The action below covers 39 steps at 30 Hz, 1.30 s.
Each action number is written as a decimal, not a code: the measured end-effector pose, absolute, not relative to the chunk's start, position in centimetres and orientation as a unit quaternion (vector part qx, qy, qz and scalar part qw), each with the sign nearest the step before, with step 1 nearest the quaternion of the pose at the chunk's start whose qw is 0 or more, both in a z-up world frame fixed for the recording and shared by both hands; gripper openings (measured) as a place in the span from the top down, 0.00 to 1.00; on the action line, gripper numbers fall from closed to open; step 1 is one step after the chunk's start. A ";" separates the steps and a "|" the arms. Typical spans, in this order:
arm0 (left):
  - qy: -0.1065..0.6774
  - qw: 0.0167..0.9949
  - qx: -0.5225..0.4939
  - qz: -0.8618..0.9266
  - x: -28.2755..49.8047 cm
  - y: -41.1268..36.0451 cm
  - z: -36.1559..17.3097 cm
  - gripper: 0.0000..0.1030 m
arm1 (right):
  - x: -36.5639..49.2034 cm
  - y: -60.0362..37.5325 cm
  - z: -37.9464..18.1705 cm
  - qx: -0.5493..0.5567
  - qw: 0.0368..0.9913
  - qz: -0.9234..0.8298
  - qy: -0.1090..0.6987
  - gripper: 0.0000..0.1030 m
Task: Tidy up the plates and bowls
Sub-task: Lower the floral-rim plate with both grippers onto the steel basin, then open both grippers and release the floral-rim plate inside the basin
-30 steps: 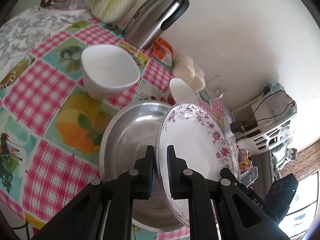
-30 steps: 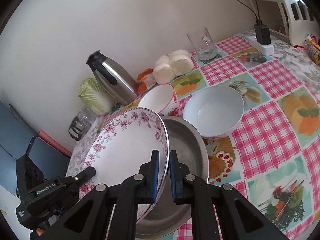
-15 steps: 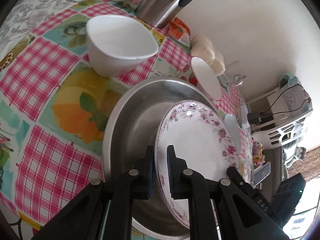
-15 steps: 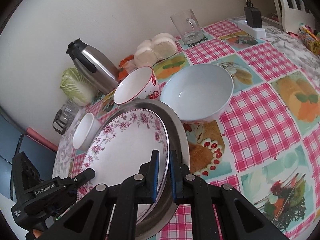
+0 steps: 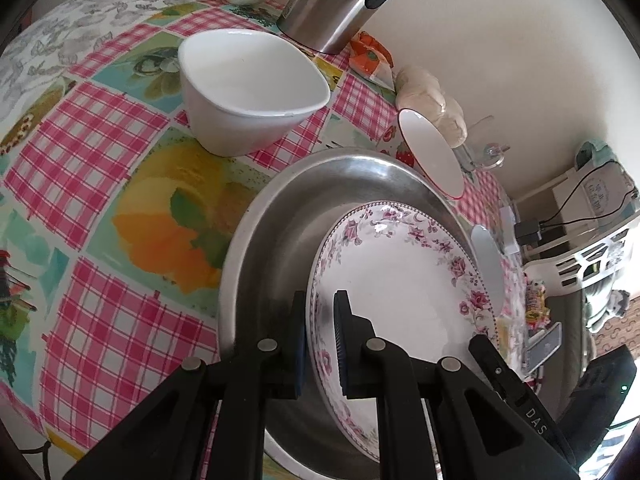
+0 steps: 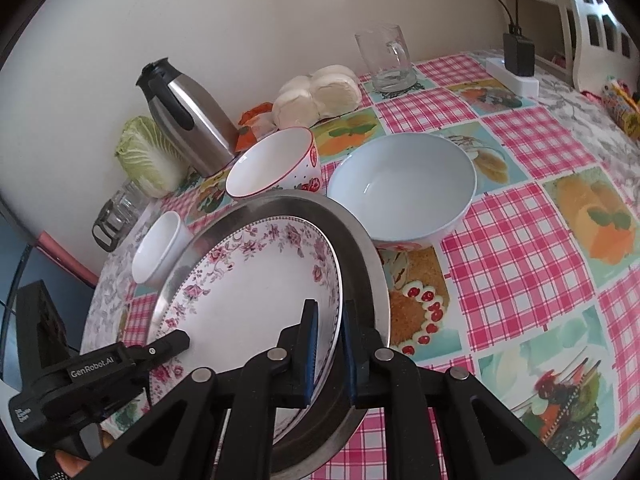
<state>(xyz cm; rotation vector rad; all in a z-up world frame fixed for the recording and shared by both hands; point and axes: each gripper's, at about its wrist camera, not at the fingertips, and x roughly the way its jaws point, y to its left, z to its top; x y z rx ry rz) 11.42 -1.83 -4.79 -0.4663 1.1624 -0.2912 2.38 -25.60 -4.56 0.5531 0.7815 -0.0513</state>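
While both grippers clamp the floral plate [image 5: 404, 280] by opposite rims, it sits low inside the steel basin [image 5: 280, 216], tilted, w/ its far edge near or on the basin floor; contact can't be confirmed. Left gripper [image 5: 320, 340] is pinched tight on the near rim; right gripper [image 6: 329, 344] grips the rim on the other side, its jaws just starting to ease apart, plate rim btwn them.

Step in hand, prob: nesting plate into basin, i.e. stacking flat ware. Next move needs plate laid flat, then both grippers let go & back out w/o dragging the rim.

Left on the bench: white bowl [image 5: 252, 88], red-rimmed bowl [image 6: 276, 164], pale blue bowl [image 6: 404, 184], small white cup [image 6: 160, 252] — all outside the basin, not yet stacked.
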 end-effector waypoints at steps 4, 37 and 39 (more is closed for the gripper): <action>0.534 0.809 -0.209 -0.124 11.7 -1.4 -4.6 0.89 | 2.8 -24.9 -4.7 0.249 0.889 -0.023 0.384 0.86; 0.539 0.806 -0.202 -0.137 11.9 -1.8 -3.8 0.60 | 0.9 -28.4 -3.1 0.281 0.894 -0.053 0.344 0.71; 0.538 0.807 -0.202 -0.137 12.0 -1.9 -3.9 0.60 | 1.0 -28.8 -3.6 0.284 0.889 -0.058 0.354 0.71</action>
